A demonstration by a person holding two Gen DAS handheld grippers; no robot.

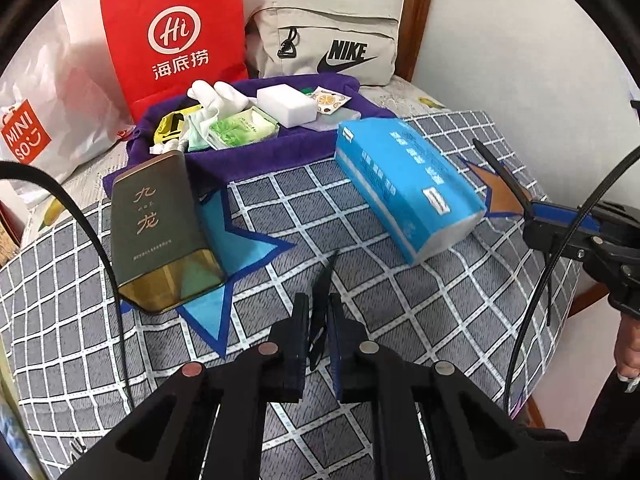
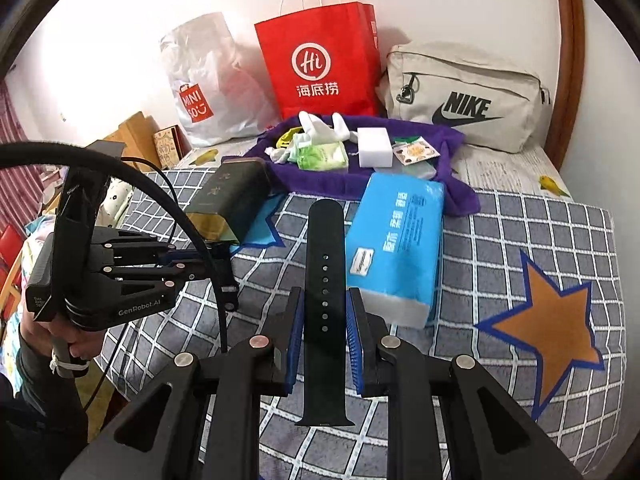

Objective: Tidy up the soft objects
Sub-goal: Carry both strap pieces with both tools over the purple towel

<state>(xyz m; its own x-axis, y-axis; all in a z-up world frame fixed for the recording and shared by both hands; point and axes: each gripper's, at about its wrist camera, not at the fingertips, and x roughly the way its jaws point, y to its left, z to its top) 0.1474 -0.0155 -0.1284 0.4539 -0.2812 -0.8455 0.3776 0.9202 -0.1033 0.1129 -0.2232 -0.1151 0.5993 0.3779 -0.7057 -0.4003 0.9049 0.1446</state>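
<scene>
A black watch strap (image 2: 324, 240) with a row of holes stands upright between the blue pads of my right gripper (image 2: 325, 292), which is shut on it. In the left wrist view that right gripper (image 1: 534, 216) hangs at the right edge with the strap (image 1: 496, 172) sticking up. My left gripper (image 1: 318, 304) is shut on a second thin black strap piece (image 1: 326, 276), seen edge-on. Both are above the checked quilt (image 1: 400, 300). A blue tissue pack (image 1: 404, 184) lies ahead, beside a purple towel (image 1: 256, 156) that holds a white sponge block (image 1: 286, 104), a green packet (image 1: 240, 128) and white gloves (image 1: 216, 94).
A dark tin box (image 1: 156, 224) lies at the towel's left corner. Against the wall stand a red paper bag (image 1: 176, 36), a white Miniso bag (image 1: 36, 120) and a beige Nike bag (image 1: 332, 44). A black cable (image 1: 100, 248) loops at the left. The bed's edge drops off at the right.
</scene>
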